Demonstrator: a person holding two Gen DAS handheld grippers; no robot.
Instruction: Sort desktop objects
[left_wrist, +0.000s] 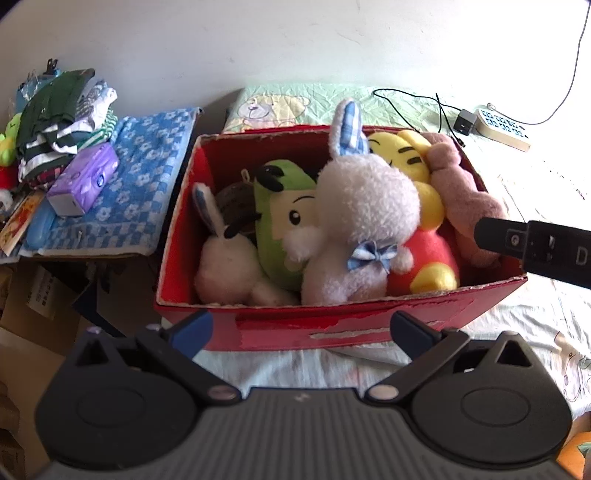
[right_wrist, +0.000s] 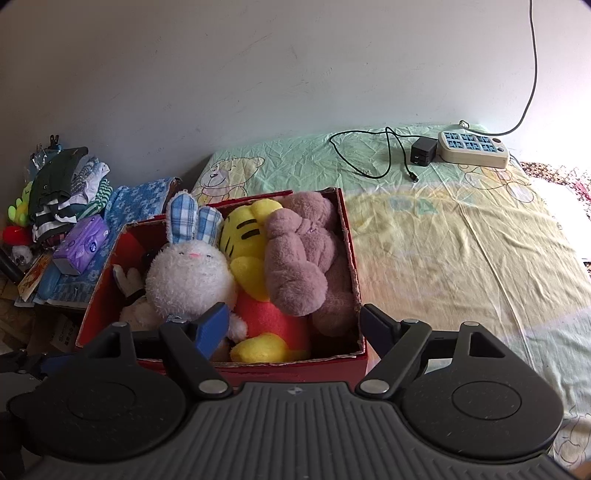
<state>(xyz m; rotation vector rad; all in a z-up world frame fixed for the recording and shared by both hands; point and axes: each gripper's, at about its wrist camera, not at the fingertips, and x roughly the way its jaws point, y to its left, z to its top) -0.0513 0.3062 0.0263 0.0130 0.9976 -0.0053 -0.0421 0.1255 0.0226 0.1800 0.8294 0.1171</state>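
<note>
A red cardboard box (left_wrist: 280, 328) (right_wrist: 351, 240) stands on the bed, packed with plush toys: a white rabbit (left_wrist: 362, 221) (right_wrist: 188, 277) with blue checked ears, a yellow tiger (left_wrist: 402, 155) (right_wrist: 247, 236) in red, a mauve plush (left_wrist: 461, 188) (right_wrist: 295, 262), a green plush (left_wrist: 284, 221) and a second small rabbit (left_wrist: 225, 258). My left gripper (left_wrist: 301, 328) is open, empty, just in front of the box's near wall. My right gripper (right_wrist: 291, 326) is open and empty above the box's near right corner. One right finger (left_wrist: 517, 240) pokes in over the box's right rim.
A beige power strip (left_wrist: 504, 129) (right_wrist: 472, 147) with a black charger (right_wrist: 423, 151) and cable lies at the back right of the sheet. Left of the box, a blue checked towel (left_wrist: 147, 177) carries a purple tissue pack (left_wrist: 85, 181) (right_wrist: 81, 245) and folded clothes (left_wrist: 62, 118).
</note>
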